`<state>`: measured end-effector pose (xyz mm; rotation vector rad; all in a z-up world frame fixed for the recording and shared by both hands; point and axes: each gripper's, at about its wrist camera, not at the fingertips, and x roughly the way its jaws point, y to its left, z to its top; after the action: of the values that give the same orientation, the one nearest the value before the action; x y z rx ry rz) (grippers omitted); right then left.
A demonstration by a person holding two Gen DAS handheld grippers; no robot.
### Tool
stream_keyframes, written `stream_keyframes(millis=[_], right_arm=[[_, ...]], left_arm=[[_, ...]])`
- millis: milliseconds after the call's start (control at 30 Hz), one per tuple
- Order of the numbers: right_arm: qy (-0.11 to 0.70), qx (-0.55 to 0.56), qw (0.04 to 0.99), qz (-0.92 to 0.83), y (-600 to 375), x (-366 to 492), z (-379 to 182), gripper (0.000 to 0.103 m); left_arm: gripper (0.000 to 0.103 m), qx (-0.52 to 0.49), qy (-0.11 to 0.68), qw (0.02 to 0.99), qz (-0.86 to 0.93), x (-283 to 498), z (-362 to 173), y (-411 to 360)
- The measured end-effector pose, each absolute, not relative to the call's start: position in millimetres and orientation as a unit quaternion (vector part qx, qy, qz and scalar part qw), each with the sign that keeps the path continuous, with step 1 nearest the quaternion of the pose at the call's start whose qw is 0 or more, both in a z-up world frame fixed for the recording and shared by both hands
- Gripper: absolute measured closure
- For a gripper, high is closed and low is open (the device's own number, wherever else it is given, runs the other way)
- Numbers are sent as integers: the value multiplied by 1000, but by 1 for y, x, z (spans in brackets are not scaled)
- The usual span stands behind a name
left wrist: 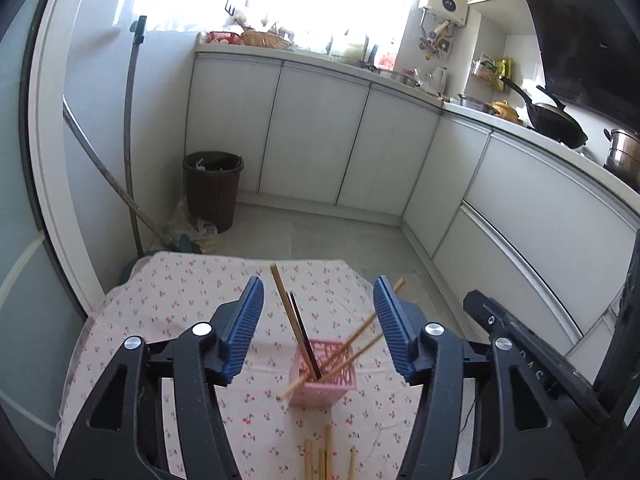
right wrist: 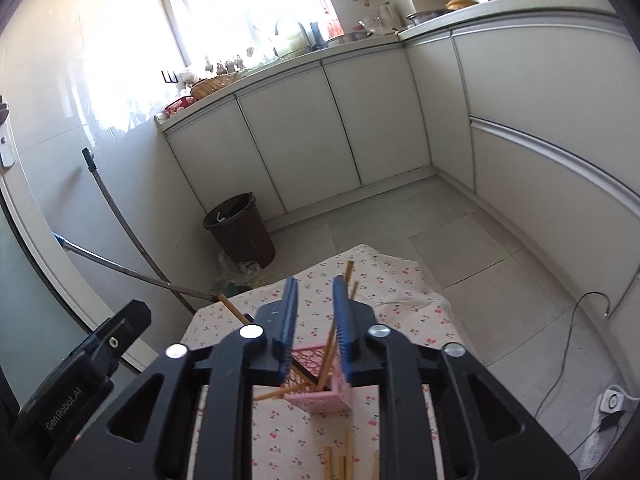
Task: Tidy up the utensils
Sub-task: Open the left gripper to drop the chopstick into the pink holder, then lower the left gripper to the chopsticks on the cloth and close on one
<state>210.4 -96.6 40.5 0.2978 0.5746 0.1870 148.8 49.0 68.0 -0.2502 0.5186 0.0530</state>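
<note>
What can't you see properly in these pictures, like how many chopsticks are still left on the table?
- Loose chopsticks: cut off by the bottom edge in both views, so their full length and count are unclear.
- Pink basket: in the right wrist view, the right claw covers its top.
- Basket's inside: too small to count the chopsticks in it for certain.
- Trash bin contents: too dark.

A pink lattice holder (left wrist: 325, 376) stands on the cloth, chopsticks (left wrist: 286, 304) leaning inside, more chopsticks (left wrist: 328, 456) lying nearer.
</note>
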Motion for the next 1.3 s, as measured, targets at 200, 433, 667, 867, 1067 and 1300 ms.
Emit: stream_keyframes(millis=[200, 433, 667, 867, 1067, 1300], right_arm=[[275, 100, 955, 46, -107, 180, 32, 68], [278, 60, 958, 18, -118, 150, 15, 50], [325, 17, 946, -1, -118, 126, -18, 37], [356, 19, 934, -39, -132, 119, -43, 15], [458, 47, 887, -39, -158, 135, -79, 15], [552, 121, 825, 10, -167, 147, -114, 15]], left_arm=[[40, -80, 271, 958, 42, 133, 55, 33], [28, -78, 298, 950, 52, 112, 29, 33], [21, -65, 331, 940, 54, 101, 5, 29], [7, -63, 370, 925, 61, 104, -18, 32], [7, -110, 499, 858, 48, 130, -75, 47], [7, -172, 596, 782, 59, 150, -142, 56]])
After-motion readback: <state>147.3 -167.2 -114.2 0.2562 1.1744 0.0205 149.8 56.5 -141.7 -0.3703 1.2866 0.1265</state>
